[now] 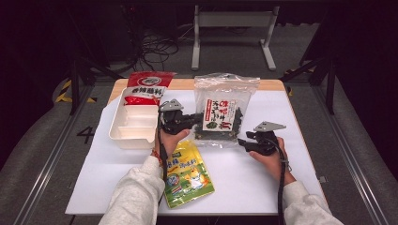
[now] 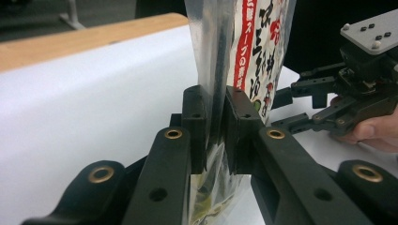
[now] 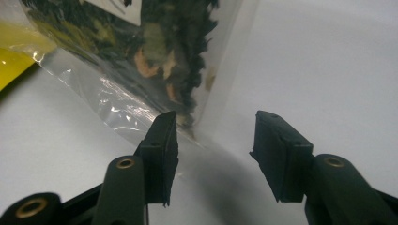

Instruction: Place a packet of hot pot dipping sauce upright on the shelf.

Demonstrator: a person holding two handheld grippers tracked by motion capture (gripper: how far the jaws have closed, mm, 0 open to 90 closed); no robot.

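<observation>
The left gripper [image 1: 197,118], at the centre of the high view, is clamping its pads on the lower left edge of the clear plastic bag of dark dried seaweed with a white and red label [image 1: 224,110], which is standing nearly upright above the white table cover [image 1: 263,178] in the middle of the frame. In the left gripper view the film is pinched flat between the two black pads. The right gripper [image 1: 242,142], lower right of the bag, is standing with its jaws parted and nothing between them, just beside the bag's bottom right corner. The step in hand looks like a lift taken over by the left gripper; the next move is likely carrying the bag toward the white two-compartment plastic tray [image 1: 133,123] at the left, keeping the thin film from slipping.
</observation>
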